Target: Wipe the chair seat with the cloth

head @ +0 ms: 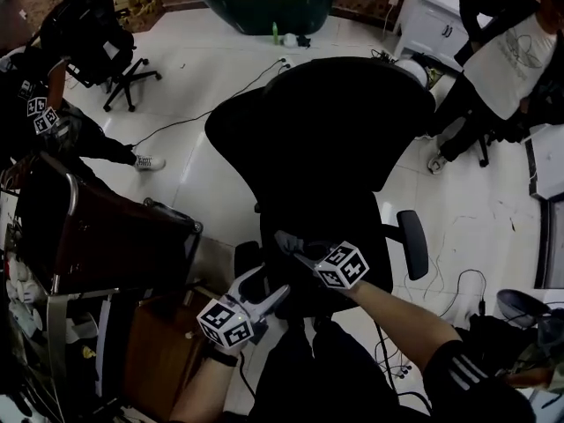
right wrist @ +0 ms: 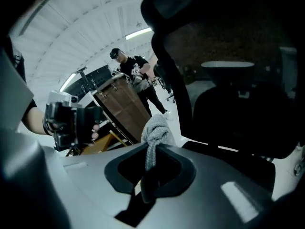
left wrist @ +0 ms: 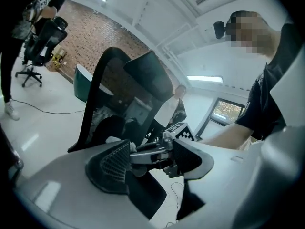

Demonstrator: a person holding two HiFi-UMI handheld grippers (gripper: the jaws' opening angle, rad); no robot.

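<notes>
right gripper, lower centre: jaws clamping a grey knitted cloth, hanging at the near edge of the black office chair seat. left gripper: jaws standing apart, holding nothing. wiping apparently just starting; whole seat remaining.

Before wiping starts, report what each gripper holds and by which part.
The right gripper pinches the grey cloth by a bunched fold; the left gripper is open, holding nothing.

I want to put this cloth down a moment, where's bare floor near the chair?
Bare tiles lie between the chair and the tub, crossed by one cable. Right of the armrest, cables litter the tiles. Left is crowded by the brown cabinet.
</notes>
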